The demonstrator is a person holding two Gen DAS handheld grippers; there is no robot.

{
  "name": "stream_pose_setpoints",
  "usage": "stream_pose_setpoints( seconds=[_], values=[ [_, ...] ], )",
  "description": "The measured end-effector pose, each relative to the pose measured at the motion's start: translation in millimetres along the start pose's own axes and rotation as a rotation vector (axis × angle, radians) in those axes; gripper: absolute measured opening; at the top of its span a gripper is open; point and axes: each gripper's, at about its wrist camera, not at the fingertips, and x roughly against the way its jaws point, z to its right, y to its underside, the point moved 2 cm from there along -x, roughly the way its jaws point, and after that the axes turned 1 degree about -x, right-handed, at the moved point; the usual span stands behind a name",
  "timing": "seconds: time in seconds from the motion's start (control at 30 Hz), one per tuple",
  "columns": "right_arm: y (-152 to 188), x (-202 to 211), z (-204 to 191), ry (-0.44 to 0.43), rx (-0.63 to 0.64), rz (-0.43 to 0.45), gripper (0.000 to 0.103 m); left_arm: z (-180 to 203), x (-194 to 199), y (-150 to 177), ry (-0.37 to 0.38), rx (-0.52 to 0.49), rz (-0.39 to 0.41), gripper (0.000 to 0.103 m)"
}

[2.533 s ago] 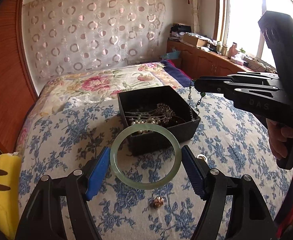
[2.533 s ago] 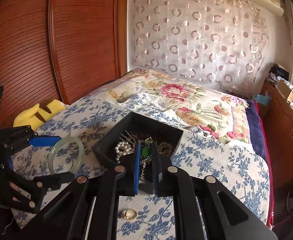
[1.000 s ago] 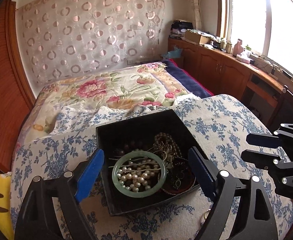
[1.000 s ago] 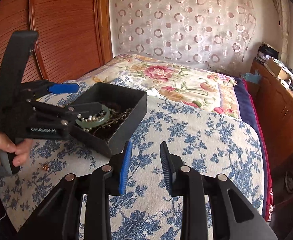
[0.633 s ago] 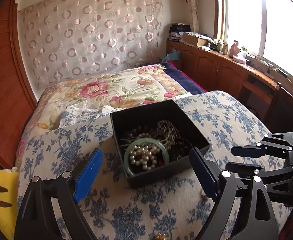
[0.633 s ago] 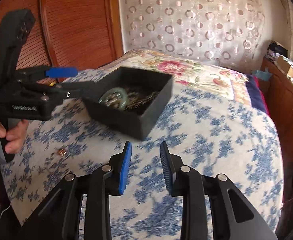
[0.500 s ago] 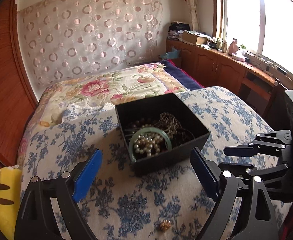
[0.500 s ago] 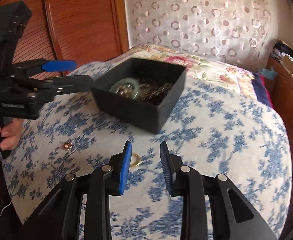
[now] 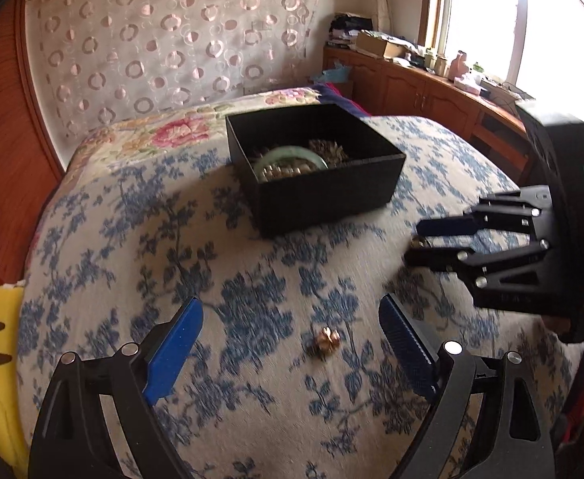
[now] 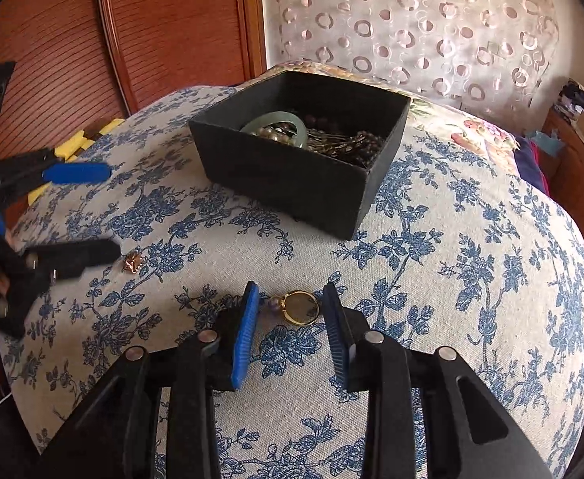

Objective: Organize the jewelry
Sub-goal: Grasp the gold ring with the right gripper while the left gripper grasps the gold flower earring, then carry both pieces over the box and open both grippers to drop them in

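Now the green bangle [image 9: 290, 156] is lying inside the black box [image 9: 324, 191], resting on the pearls and chains there; a couple of seconds ago it was sitting between the left gripper's pads above the bedspread, so that item is judged filed. Two loose pieces are remaining on the blue-flowered bedspread [image 10: 471, 279]: a gold ring [image 10: 300, 306] and a small gold ornament [image 9: 326, 341]. Both tools are now lowering away from the box toward these. Right gripper [image 10: 292, 331]: pointing forward and down, close over the cloth, fingers standing apart and bracketing the ring, one pad on each side, neither appearing to touch it yet; a second ago it was hovering over bare fabric with the ring out of frame. Left gripper [image 9: 292, 343]: jaws spread wide, holding nothing, tilting down with the ornament lying between and just ahead of its pads; in the right wrist view its lower finger is sitting just beside that ornament. Judgement: a paired pick-up is being set up, ring first by position.
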Motion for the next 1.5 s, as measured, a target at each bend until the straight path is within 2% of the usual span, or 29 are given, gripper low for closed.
stream_pose_setpoints(
  seconds=[0.1, 0.13, 0.17, 0.3, 0.5, 0.57, 0.7, 0.83, 1.0, 1.07, 1.33, 1.5],
  values=[
    [1.1, 0.5, -5.7, 0.022, 0.039, 0.001, 0.035, 3.5, -3.9, 9.6, 0.006, -0.003, -0.023, 0.086],
    [1.5, 0.5, -4.4, 0.021, 0.041, 0.000, 0.029, 4.5, -5.0, 11.6, 0.008, -0.004, -0.030, 0.086],
    [1.8, 1.3, -4.8, 0.015, 0.042, -0.001, 0.028, 5.4, -6.0, 13.4, 0.010, -0.004, -0.035, 0.086],
    [5.1, 4.0, -3.8, 0.018, 0.047, 0.003, 0.028, 8.3, -6.4, 17.2, 0.016, -0.007, -0.042, 0.084],
    [10.1, 11.5, 3.0, 0.017, 0.027, 0.020, 0.028, 14.8, -4.8, 19.2, 0.030, -0.012, -0.043, 0.062],
    [10.1, 13.1, 4.4, 0.017, 0.023, 0.023, 0.028, 16.2, -5.8, 17.4, 0.032, -0.016, -0.044, 0.051],
    [10.4, 15.7, 5.5, 0.015, 0.020, 0.027, 0.028, 22.3, -7.6, 16.1, 0.027, -0.041, -0.045, 0.042],
    [9.9, 16.7, 3.8, 0.017, 0.025, 0.030, 0.028, 25.7, -11.0, 17.1, 0.021, -0.056, -0.053, 0.026],
    [8.8, 18.6, 1.3, 0.017, 0.027, 0.037, 0.028, 24.4, -12.2, 16.8, 0.010, -0.055, -0.052, 0.023],
    [8.6, 19.7, 0.9, 0.017, 0.029, 0.039, 0.028, 24.2, -11.7, 17.1, 0.015, -0.053, -0.052, 0.014],
    [1.1, 24.6, 3.2, 0.026, 0.025, 0.057, 0.028, 14.0, -4.4, 7.8, -0.011, -0.009, -0.014, 0.014],
    [-17.6, 35.2, 9.0, 0.036, 0.016, 0.097, 0.028, 5.0, 3.8, -8.9, -0.031, 0.004, 0.023, 0.014]
  ],
)
